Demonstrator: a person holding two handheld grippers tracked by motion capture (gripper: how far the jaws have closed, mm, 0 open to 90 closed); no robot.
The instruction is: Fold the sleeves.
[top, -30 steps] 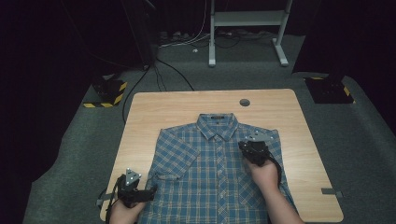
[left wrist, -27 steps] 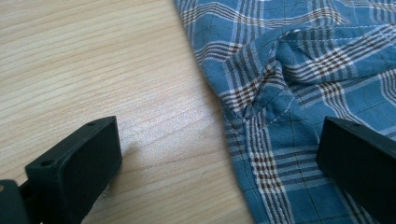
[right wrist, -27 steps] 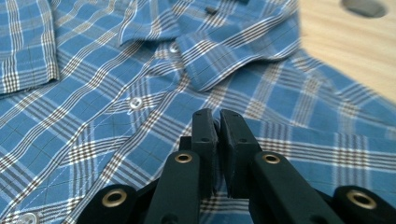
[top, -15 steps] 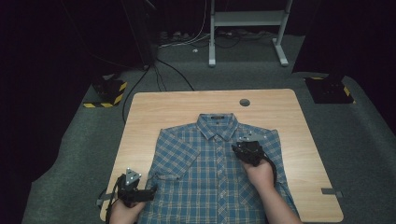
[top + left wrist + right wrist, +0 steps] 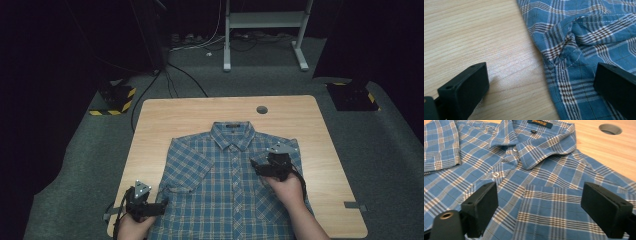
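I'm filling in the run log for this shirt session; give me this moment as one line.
shirt: flat, buttoned, collar away | left gripper: open, at shirt's edge | right gripper: jaws just opened, nothing between, over chest pocket

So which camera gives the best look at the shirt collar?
The right gripper view: the collar sits close and sharp, with its label and top button visible. The high view shows it small and far off. The left gripper view shows the shirt's side edge instead.

One shirt (image 5: 225, 175), two grippers
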